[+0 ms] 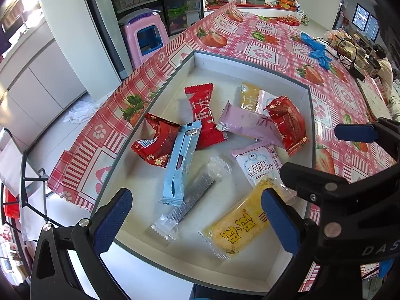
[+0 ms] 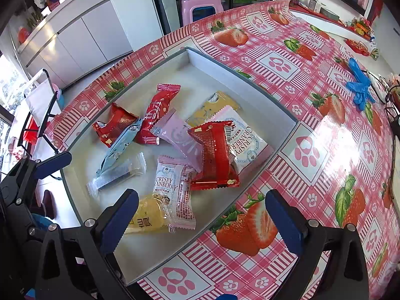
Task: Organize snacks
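Note:
A shallow white tray (image 1: pixel 250 61) (image 2: pixel 240 76) with a grey rim holds several wrapped snacks. Among them are a yellow pack (image 1: pixel 237 227) (image 2: pixel 150 216), a Crispy Cranberry pack (image 1: pixel 260 166) (image 2: pixel 172 187), a clear silver stick (image 1: pixel 190 197) (image 2: pixel 117 173), a light blue stick (image 1: pixel 181 163), red wrappers (image 1: pixel 202 115) (image 2: pixel 215 157) and a purple pack (image 1: pixel 247 125). My left gripper (image 1: pixel 196 221) hovers open over the tray's near end, between the clear stick and the yellow pack. My right gripper (image 2: pixel 202 223) is open above the tray's near right rim, holding nothing.
The tray lies on a pink strawberry-print tablecloth (image 2: pixel 312 150) near the table's left edge. Blue gloves (image 2: pixel 360 87) and more snacks lie further along the table. A pink stool (image 1: pixel 145 37) and white cabinets stand beyond the edge. A seated person (image 1: pixel 385 70) is at the far right.

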A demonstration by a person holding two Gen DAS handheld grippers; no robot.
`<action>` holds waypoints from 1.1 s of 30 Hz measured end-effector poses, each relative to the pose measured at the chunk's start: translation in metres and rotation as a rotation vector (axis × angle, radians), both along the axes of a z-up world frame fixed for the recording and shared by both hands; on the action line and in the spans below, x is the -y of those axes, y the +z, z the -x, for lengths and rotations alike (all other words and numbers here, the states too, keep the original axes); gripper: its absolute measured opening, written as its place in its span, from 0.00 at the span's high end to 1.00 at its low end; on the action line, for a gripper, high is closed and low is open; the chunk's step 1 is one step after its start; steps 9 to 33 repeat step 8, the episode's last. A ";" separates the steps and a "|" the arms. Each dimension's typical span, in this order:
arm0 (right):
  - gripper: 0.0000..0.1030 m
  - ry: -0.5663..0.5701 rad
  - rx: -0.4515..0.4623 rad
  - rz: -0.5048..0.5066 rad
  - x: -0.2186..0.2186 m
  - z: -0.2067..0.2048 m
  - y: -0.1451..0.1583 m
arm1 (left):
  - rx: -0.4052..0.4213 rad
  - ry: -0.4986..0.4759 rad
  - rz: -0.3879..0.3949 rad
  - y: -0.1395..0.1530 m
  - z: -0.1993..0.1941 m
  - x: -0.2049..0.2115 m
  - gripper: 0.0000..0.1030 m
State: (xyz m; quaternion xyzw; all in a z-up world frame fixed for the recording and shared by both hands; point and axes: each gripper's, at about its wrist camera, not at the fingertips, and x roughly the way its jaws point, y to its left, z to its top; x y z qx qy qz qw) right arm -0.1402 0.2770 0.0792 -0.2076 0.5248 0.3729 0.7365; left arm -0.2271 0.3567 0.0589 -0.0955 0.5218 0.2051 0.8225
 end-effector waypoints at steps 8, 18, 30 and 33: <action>0.01 -0.001 0.002 -0.002 0.000 0.000 0.000 | 0.029 0.008 0.021 0.002 0.004 -0.003 0.00; 0.01 -0.001 0.002 -0.002 0.000 0.000 0.000 | 0.029 0.008 0.021 0.002 0.004 -0.003 0.00; 0.01 -0.001 0.002 -0.002 0.000 0.000 0.000 | 0.029 0.008 0.021 0.002 0.004 -0.003 0.00; 0.01 -0.001 0.002 -0.002 0.000 0.000 0.000 | 0.029 0.008 0.021 0.002 0.004 -0.003 0.00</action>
